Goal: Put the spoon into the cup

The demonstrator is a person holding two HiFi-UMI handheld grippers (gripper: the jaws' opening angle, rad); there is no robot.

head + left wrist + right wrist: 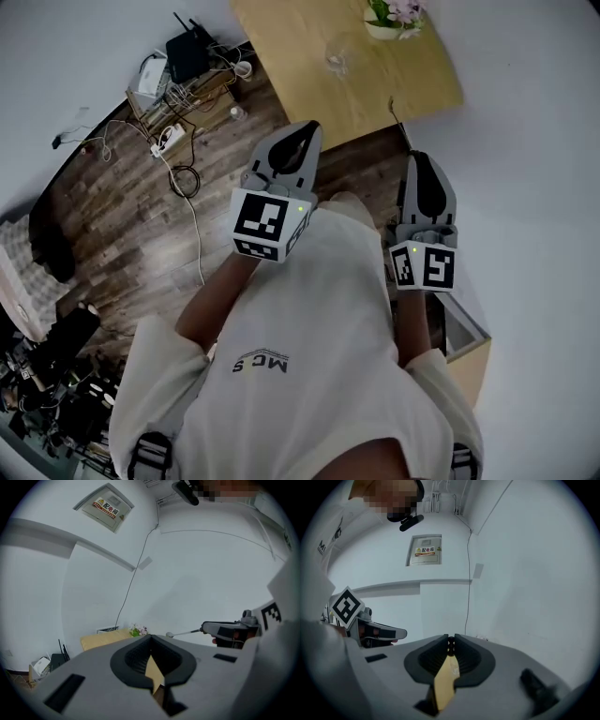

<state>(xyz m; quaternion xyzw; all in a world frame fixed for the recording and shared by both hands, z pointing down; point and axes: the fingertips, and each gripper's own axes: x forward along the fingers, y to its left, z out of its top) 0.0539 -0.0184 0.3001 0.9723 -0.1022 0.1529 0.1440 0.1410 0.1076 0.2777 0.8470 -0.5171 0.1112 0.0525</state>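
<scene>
Now, spoon (187, 632) in right tool (451, 643)

A light wooden table (349, 84) stands on a dark plank floor (131, 225). On the table are a clear glass cup (337, 62), near its middle, and a pot of flowers (392, 17) at its far edge. Cables (185, 176) and what looks like a power strip (169, 139) lie on the floor beside it.

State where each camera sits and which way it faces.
Head view: on the head, facing steeply down: white shirt, left tongs, right tongs, light wooden table.
Left gripper view: on left tongs, facing white wall; right tongs hold thin metal spoon.
Right gripper view: on right tongs, facing wall; left tongs visible.
Shared: grey wall box.
</scene>
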